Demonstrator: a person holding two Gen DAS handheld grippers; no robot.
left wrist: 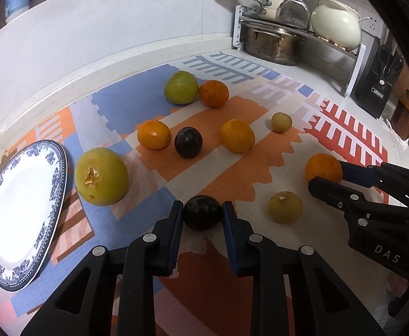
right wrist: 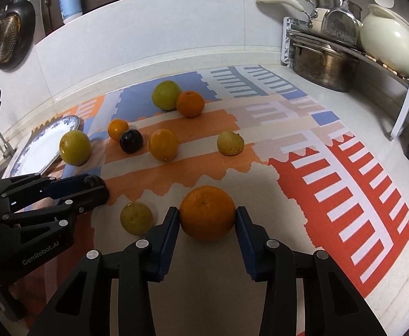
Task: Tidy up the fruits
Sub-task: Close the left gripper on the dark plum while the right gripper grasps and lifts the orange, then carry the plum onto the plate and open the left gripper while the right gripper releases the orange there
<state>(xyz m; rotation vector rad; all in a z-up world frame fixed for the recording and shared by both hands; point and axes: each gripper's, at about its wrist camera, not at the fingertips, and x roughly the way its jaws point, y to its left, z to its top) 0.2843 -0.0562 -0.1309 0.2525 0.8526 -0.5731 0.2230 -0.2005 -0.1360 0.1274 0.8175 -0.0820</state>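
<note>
Fruits lie scattered on a patterned mat (left wrist: 232, 168). My left gripper (left wrist: 203, 210) is shut on a dark plum (left wrist: 202, 216) that rests on the mat, with a blue pad against each side. In the right wrist view my right gripper (right wrist: 207, 214) is shut on a large orange (right wrist: 207, 212), both pads touching it. That orange (left wrist: 323, 169) and the right gripper (left wrist: 326, 174) also show at the right of the left wrist view. A blue-patterned white plate (left wrist: 22, 215) lies at the left, bare.
Still on the mat: a bruised yellow-green apple (left wrist: 101, 176), a second dark plum (left wrist: 188, 142), two oranges (left wrist: 154, 135), a green apple (left wrist: 180, 87), another orange (left wrist: 213, 93) and small yellowish fruits (left wrist: 285, 206). A rack of pots (left wrist: 274, 42) stands in the far corner.
</note>
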